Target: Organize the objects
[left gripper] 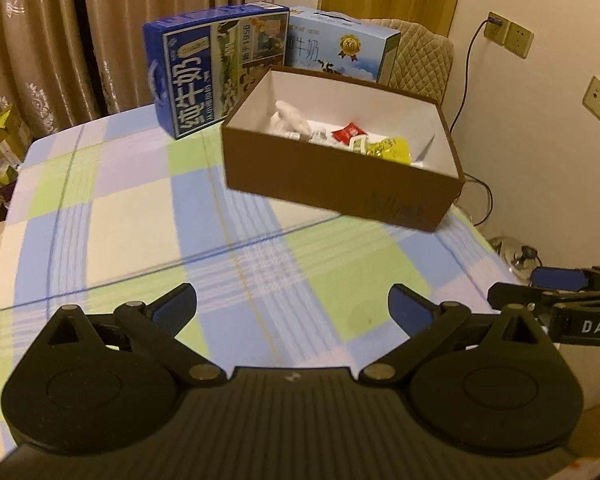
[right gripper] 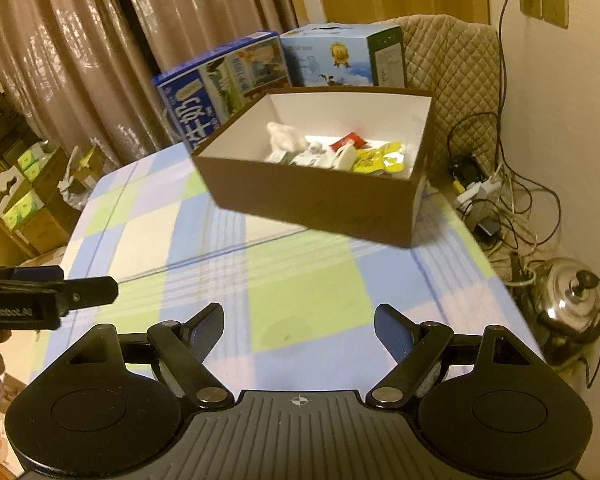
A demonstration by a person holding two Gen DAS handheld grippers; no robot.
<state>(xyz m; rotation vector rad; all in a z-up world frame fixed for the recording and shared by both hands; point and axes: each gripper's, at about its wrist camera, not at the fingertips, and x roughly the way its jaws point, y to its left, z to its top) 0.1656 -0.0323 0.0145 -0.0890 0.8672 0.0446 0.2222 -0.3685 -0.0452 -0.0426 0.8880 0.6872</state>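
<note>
In the left wrist view, the left gripper [left gripper: 293, 304] hangs released over the checked tablecloth [left gripper: 112, 216], its blue-padded fingers spread wide with nothing between them. At about 1 o'clock from it stands the brown cardboard box [left gripper: 340, 190], open-topped, white inside, set askew on the cloth. Inside lie a crumpled white bag [left gripper: 290, 117], a red packet [left gripper: 350, 132] and a yellow packet [left gripper: 394, 148], bunched toward the near wall. Behind the box, at 11 o'clock, a dark blue milk carton case [left gripper: 204, 76] stands on the table, with a light blue milk case [left gripper: 340, 46] just beside it at 12 o'clock. The right gripper [left gripper: 540, 288] pokes in at 3 o'clock; whether it is spread cannot be told here. In the right wrist view, the right gripper [right gripper: 299, 326] is also released, fingers wide apart above the cloth and empty. The box [right gripper: 320, 204] sits at 12 o'clock, the same white, red [right gripper: 348, 141] and yellow [right gripper: 380, 160] items visible within. The left gripper [right gripper: 80, 288] enters at 9 o'clock, and a steel kettle [right gripper: 572, 296] stands on the floor at 3 o'clock.
</note>
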